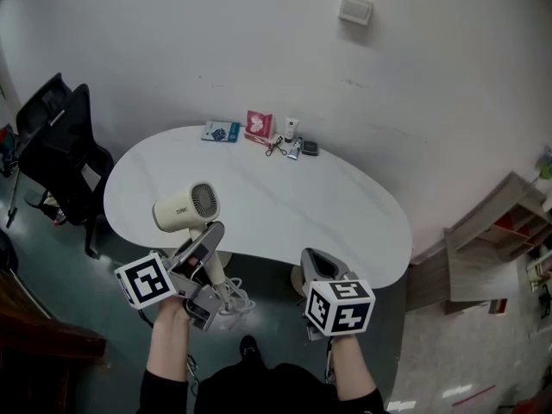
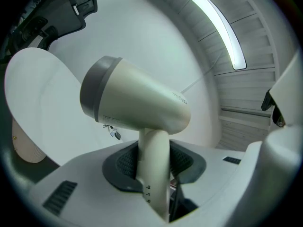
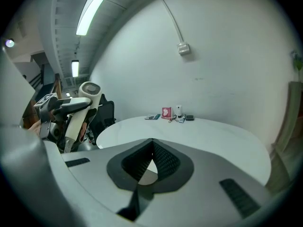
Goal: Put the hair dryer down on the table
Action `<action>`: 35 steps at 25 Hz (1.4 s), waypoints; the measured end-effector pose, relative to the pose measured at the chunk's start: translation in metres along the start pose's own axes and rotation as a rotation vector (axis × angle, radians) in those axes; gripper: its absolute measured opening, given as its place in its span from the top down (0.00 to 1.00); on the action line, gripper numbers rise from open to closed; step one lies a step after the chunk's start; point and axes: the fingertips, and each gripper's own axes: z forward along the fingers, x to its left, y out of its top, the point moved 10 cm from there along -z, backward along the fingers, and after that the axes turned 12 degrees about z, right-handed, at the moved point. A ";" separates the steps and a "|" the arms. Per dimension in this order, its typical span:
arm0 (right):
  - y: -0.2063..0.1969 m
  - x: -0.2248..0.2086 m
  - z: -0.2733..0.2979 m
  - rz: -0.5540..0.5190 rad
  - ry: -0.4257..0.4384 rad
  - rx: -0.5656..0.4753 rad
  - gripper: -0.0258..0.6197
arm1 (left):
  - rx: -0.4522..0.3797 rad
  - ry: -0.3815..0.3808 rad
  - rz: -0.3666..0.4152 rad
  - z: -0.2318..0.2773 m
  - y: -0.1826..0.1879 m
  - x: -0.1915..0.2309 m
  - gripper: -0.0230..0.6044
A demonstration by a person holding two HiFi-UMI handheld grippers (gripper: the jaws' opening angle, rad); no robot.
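Note:
A cream hair dryer (image 1: 185, 205) with a grey rear grille is held in the air over the near left edge of the white oval table (image 1: 302, 205). My left gripper (image 1: 204, 247) is shut on its handle, and the barrel lies roughly level above the jaws. In the left gripper view the handle (image 2: 154, 169) stands between the dark pads, with the barrel (image 2: 137, 103) across the top. The dryer's white cord (image 1: 229, 297) hangs coiled below the hand. My right gripper (image 1: 313, 261) hovers at the table's near edge, shut with nothing in it (image 3: 151, 148). In the right gripper view the dryer (image 3: 86, 92) is at the left.
At the table's far edge lie a blue packet (image 1: 221, 132), a red box (image 1: 259, 124), a small white bottle (image 1: 291, 128) and a dark little case (image 1: 309, 147). A black chair (image 1: 60, 145) stands to the left. Wooden shelving (image 1: 509, 231) is on the right.

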 end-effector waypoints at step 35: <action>0.106 -0.059 0.177 0.000 -0.048 0.022 0.96 | 0.017 0.037 0.167 0.228 0.147 0.104 0.74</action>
